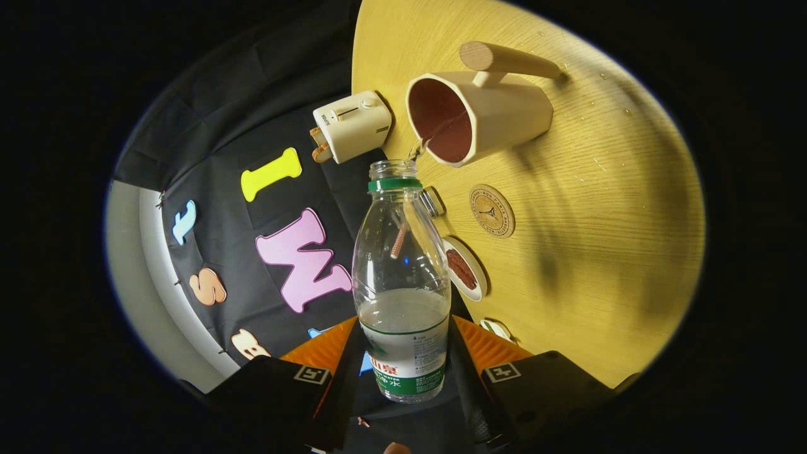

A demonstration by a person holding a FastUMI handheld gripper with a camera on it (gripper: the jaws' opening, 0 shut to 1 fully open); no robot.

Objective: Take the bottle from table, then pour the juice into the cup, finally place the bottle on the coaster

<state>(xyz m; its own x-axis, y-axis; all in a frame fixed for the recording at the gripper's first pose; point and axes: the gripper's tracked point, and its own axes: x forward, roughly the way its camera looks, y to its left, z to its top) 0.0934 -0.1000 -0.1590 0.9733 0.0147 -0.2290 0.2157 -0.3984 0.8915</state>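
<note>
The tongs (403,372) clamp the half-full bottle (401,296) — its mouth trickles liquid into the cup (498,113) at one o'clock; coaster (492,210) just beside.

Gripper view: fisheye on gripper (403,362), rolled sideways, close behind bottle (401,284), facing along fingers toward cup (479,116), table (599,221) at right.

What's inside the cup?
The cup has a dark reddish inside, and a thin stream runs in from the bottle held in the gripper. Its bottom is hidden, so the level can't be seen.
</note>
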